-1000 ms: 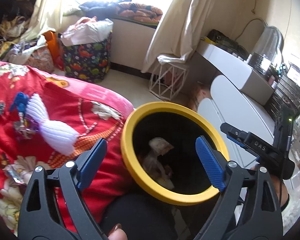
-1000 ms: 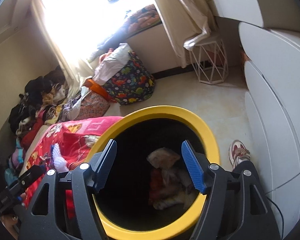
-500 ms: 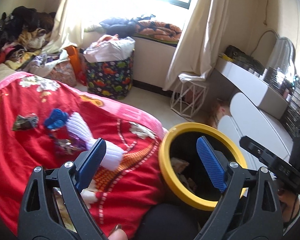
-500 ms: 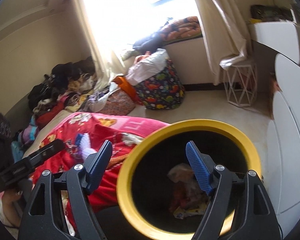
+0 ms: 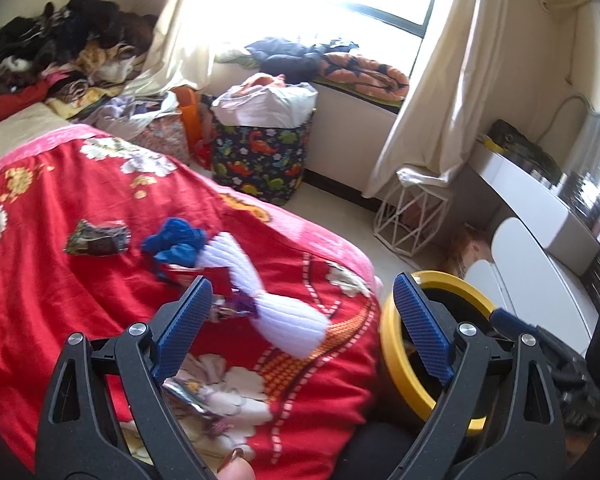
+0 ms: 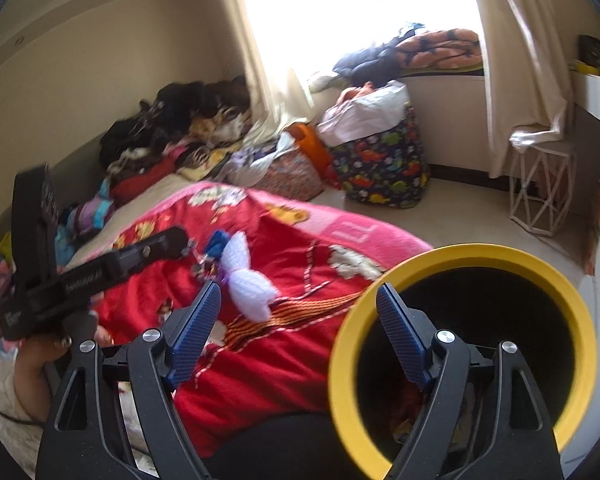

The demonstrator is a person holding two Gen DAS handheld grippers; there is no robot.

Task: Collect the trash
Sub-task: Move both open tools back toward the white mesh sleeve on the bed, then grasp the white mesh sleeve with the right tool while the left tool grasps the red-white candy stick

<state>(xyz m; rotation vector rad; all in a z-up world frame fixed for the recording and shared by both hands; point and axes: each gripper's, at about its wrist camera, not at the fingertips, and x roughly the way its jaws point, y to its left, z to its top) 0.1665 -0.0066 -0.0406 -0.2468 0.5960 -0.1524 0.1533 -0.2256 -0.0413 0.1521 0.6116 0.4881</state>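
A yellow-rimmed black bin (image 5: 390,344) stands at the right edge of the red flowered blanket (image 5: 60,280); in the right wrist view the bin (image 6: 460,254) holds trash deep inside. On the blanket lie a dark wrapper (image 5: 98,238), a crumpled blue piece (image 5: 176,240), a white knitted piece (image 5: 276,308) and a foil wrapper (image 5: 188,396). My left gripper (image 5: 302,284) hangs open over the blanket, nothing between its pads. My right gripper (image 6: 299,290) hovers at the bin's left rim, its jaws opening and empty.
A dinosaur-print bag (image 5: 260,160) stuffed with white plastic stands on the floor by the window. A white wire stool (image 5: 412,216) and white drawers (image 5: 540,208) line the right side. Piled clothes (image 5: 60,52) cover the bed's far end. A hand (image 6: 40,360) holds the left gripper.
Both views have swung left, off the bin's mouth and over the blanket, so the bin now sits at the right. The right jaws have spread a little wider.
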